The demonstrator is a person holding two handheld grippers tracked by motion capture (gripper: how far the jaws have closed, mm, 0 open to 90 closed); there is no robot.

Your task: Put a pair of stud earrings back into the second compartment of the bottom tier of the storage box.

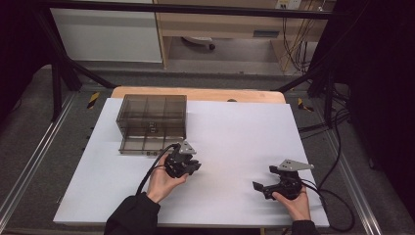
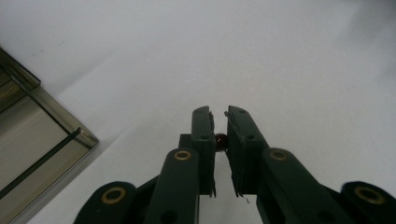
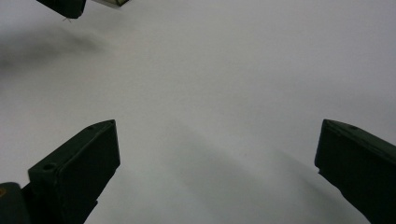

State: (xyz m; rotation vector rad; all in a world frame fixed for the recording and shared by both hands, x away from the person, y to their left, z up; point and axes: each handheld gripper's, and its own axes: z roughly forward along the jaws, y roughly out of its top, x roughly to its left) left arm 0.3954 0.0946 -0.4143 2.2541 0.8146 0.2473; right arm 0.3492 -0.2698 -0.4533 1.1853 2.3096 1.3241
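**Small red bead pinched beside the drawer box**

My left gripper (image 2: 220, 114) was clenched on one small dark-red bead (image 2: 220, 140), just right of the smoky drawer box's (image 1: 151, 117) front corner, hand cupped beneath it. The bead looked round; I couldn't tell a long axis. My right gripper (image 3: 217, 154), jaws spread wide and grasping nothing, rested on the white table (image 1: 235, 132), well right of the box, palm behind it.

White board (image 1: 235, 147) covers most of the wooden tabletop (image 1: 195, 93) — black frame bars (image 1: 186, 8) overhead, cables (image 1: 293, 39) hang at back right, grey floor (image 1: 29, 127) approx. all around.
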